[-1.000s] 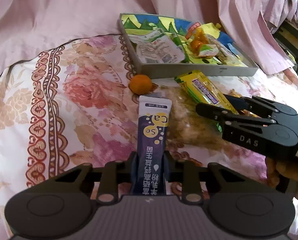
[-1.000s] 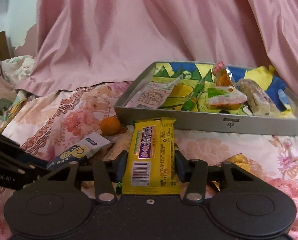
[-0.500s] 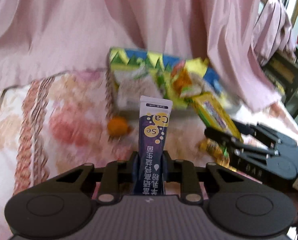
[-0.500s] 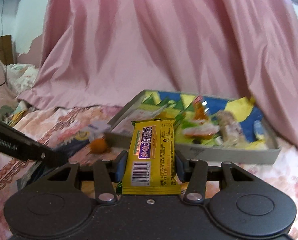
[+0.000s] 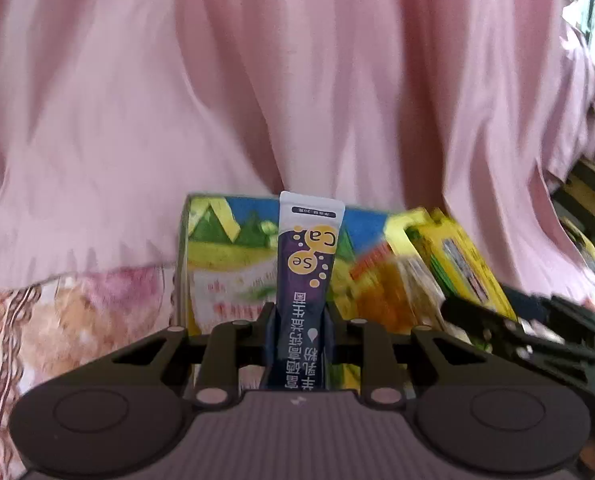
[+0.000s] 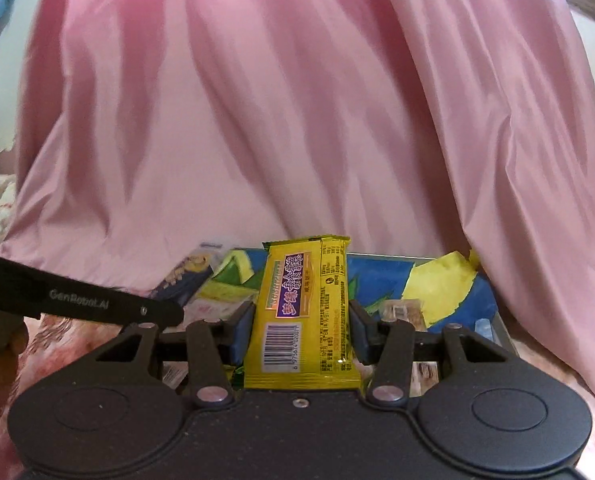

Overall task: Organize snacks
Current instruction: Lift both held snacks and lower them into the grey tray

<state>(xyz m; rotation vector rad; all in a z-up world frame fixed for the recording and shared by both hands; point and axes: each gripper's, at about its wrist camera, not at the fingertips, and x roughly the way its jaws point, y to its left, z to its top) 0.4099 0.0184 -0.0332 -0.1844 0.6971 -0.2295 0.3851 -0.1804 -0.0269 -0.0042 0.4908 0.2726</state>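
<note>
**Two snacks carried toward the tray**

The left gripper [image 5: 297,316] pinches a purple sachet [image 5: 307,280] in its jaws; the right gripper [image 6: 301,332] pinches a yellow bar [image 6: 303,320]. Both packets stick up over the tray [image 6: 377,268] on the bed, probably so each can drop in beside the snacks there.

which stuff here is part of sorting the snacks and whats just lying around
Job:
- purple sachet in left gripper
- yellow bar in right gripper
- tray with snacks in it

Lying about:
- pink curtain
- floral sheet
</note>
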